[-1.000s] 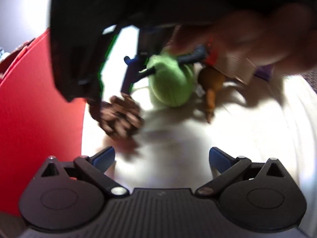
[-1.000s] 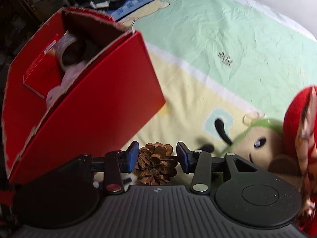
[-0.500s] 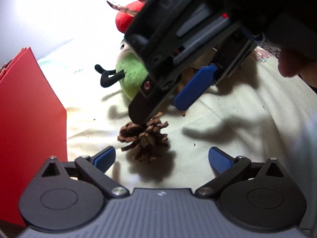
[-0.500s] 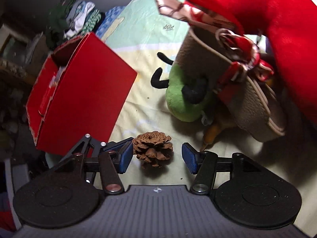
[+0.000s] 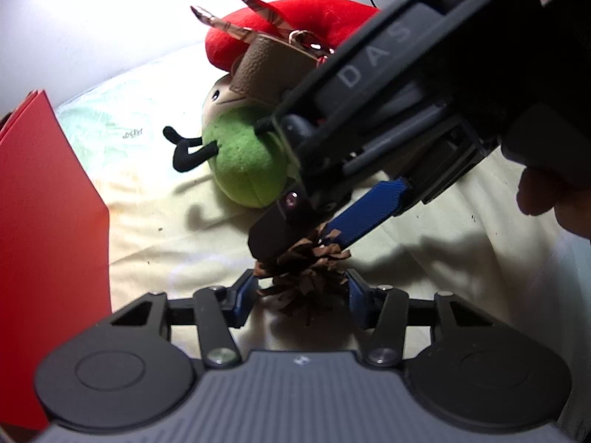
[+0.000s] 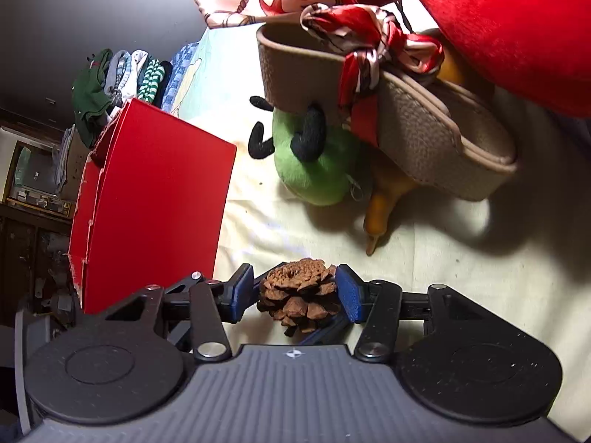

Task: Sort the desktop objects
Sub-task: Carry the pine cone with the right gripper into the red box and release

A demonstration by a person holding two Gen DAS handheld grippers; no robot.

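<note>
The pine cone [image 6: 299, 295] lies on the pale cloth [image 6: 461, 280] nearest both cameras, with both pairs of tongs around it at once. In the right wrist view the right gripper [image 6: 295, 293] has its blue pads on either side of the cone, the pads touching its outer scales or very nearly so; its jaws are closing, about half open. In the left wrist view the left gripper [image 5: 301, 301] straddles the same cone from the other side, its jaws closing too, the blue pads just beside the scales; whether they press cannot be told. The right gripper reaches down into that view from the upper right, its dark finger and blue pad laid over the top of the cone, with part of a hand [image 5: 546, 199] at the right edge.

To the left of the cone, near the cloth's left edge, stands a red box [image 6: 155, 199]. Farther back lies a green plush toy [image 6: 314, 170] with black feelers, and just beside it an orange-brown gourd [image 6: 384, 203]. A beige bag [image 6: 417, 129] with a red patterned scarf [image 6: 369, 48] tied on leans over both. Behind that sits a red cushion [image 6: 498, 18]. Folded clothes [image 6: 122, 77] are stacked at the far left edge.
</note>
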